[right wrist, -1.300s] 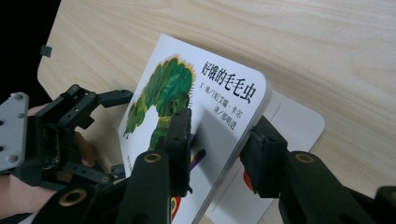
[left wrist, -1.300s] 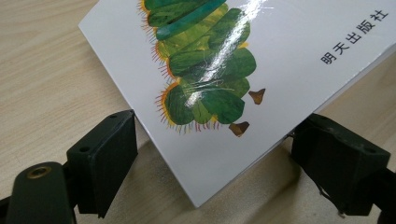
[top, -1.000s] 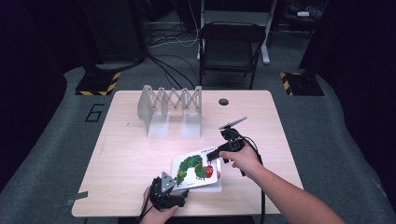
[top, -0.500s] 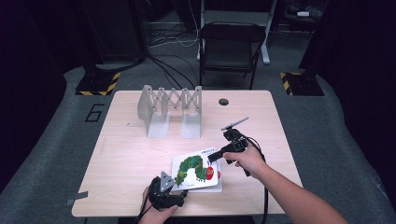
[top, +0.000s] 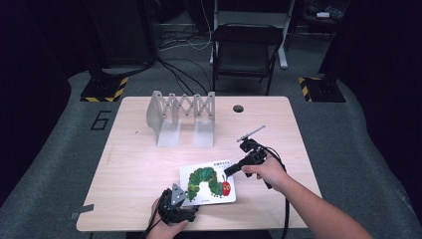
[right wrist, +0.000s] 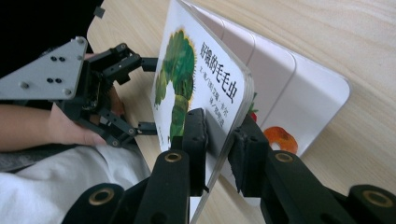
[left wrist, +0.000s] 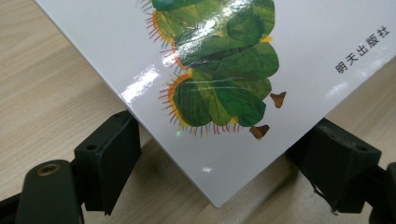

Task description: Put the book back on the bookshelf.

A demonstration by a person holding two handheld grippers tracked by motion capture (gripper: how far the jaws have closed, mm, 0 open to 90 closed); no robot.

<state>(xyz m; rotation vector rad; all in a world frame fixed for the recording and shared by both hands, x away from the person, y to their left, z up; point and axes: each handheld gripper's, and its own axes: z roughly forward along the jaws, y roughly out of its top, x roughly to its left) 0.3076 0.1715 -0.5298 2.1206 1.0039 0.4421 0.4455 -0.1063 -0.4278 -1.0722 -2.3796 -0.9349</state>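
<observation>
Board book [top: 208, 181] lies flat near the table's [top: 129, 164] front edge, long axis running left-right, glossy white cover, rounded corners. Right gripper [right wrist: 217, 135] has just been closing and pinches the stiff cover. Left gripper [left wrist: 219, 154] jaws spread around 1 corner.

White book [top: 209, 181], green caterpillar print

The glossy white board book with the green caterpillar [right wrist: 201, 88] carries black Chinese print: 好饿的毛毛虫 runs down its cover at the centre of the right gripper view. In the left gripper view 明天出版社 stands at the upper right. A dark "6" [top: 101, 120] is marked on the grey floor at the left of the high view.
</observation>
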